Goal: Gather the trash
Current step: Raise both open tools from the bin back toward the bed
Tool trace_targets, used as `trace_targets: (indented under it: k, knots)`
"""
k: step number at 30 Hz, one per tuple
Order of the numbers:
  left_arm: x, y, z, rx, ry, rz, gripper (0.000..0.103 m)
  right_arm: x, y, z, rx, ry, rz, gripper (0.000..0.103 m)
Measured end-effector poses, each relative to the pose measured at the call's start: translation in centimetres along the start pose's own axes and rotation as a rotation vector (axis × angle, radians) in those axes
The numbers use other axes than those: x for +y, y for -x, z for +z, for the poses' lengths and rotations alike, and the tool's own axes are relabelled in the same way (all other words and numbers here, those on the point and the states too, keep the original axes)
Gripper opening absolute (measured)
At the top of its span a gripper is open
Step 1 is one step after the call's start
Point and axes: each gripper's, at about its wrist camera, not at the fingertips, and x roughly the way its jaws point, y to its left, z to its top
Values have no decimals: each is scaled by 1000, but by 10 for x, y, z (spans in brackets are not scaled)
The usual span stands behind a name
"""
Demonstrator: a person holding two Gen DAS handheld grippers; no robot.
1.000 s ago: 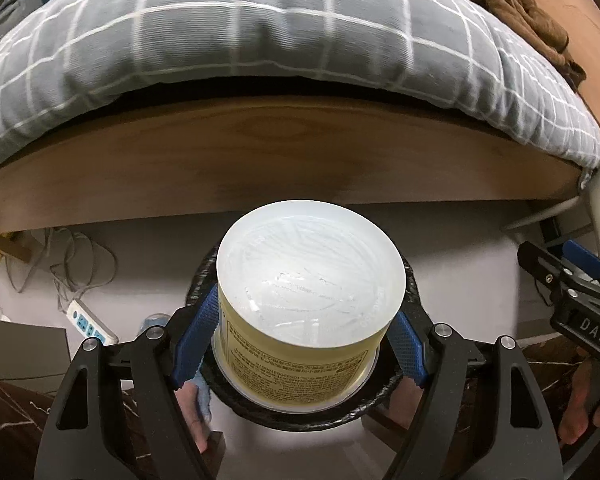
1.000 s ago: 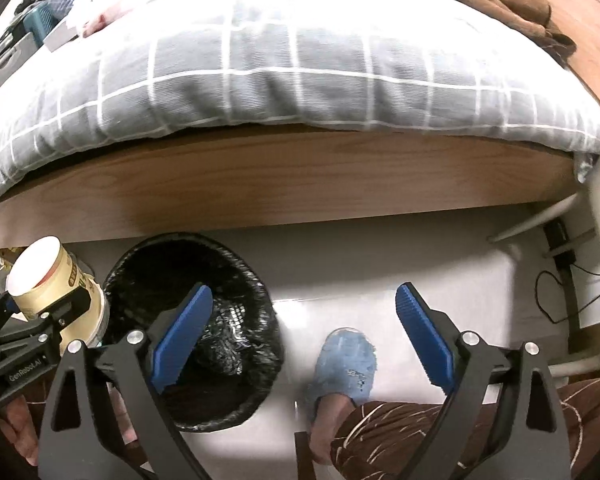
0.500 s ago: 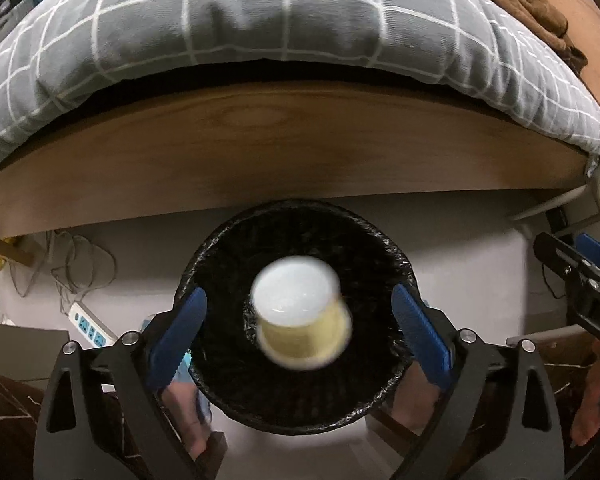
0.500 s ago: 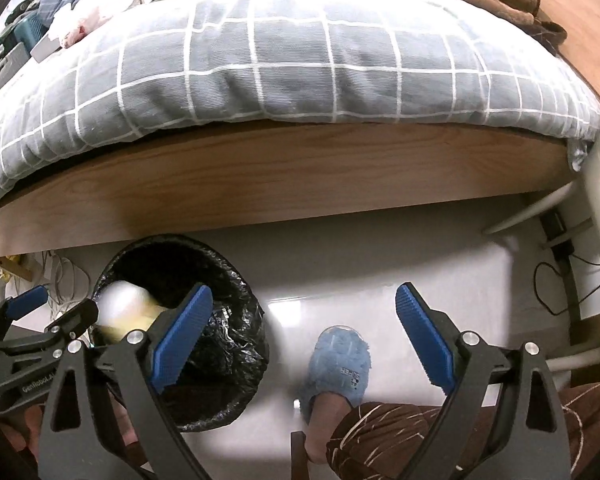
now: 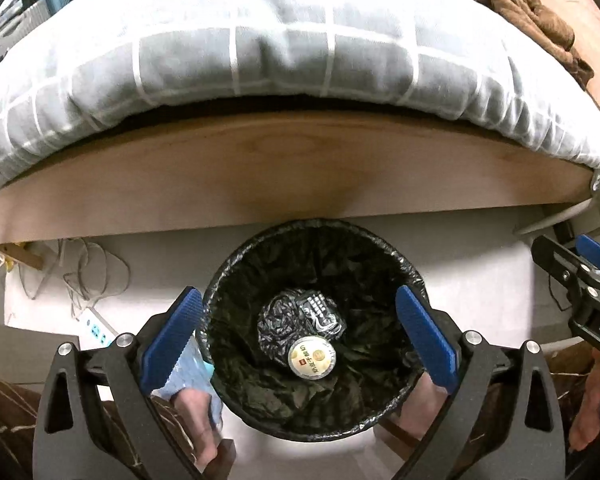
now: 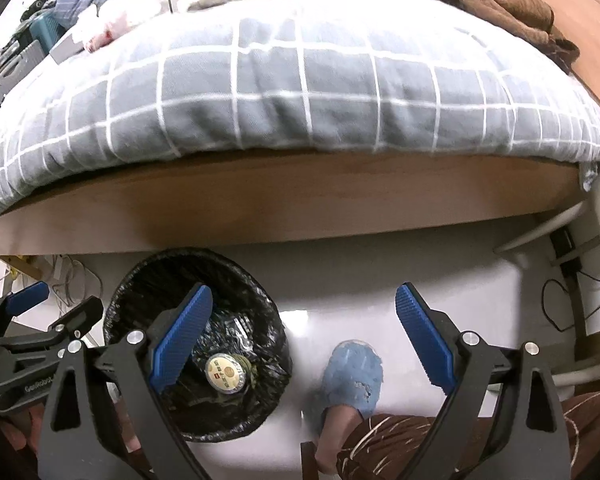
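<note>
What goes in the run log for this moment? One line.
left gripper: open, empty | right gripper: open, empty | cup: in bin

- Left wrist view looks steeply down into the trash bin, bed beyond.
- Right wrist view sits rightward (same bin lower left), sharing bed and floor.

A round bin lined with a crinkled black bag stands upright on the pale floor, just in front of the wooden bed frame. At its bottom lies a small cup showing one round end, cream with a red mark and printed characters (too small to read). Beside the cup sits a crumpled dark wrapper.
</note>
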Motion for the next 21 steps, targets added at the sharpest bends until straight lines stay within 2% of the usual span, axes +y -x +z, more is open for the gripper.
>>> trace_targets:
  k: [21]
  knots:
    - [6,82,42,-209,16,20,97,13,64,45,-220,72,58,89]
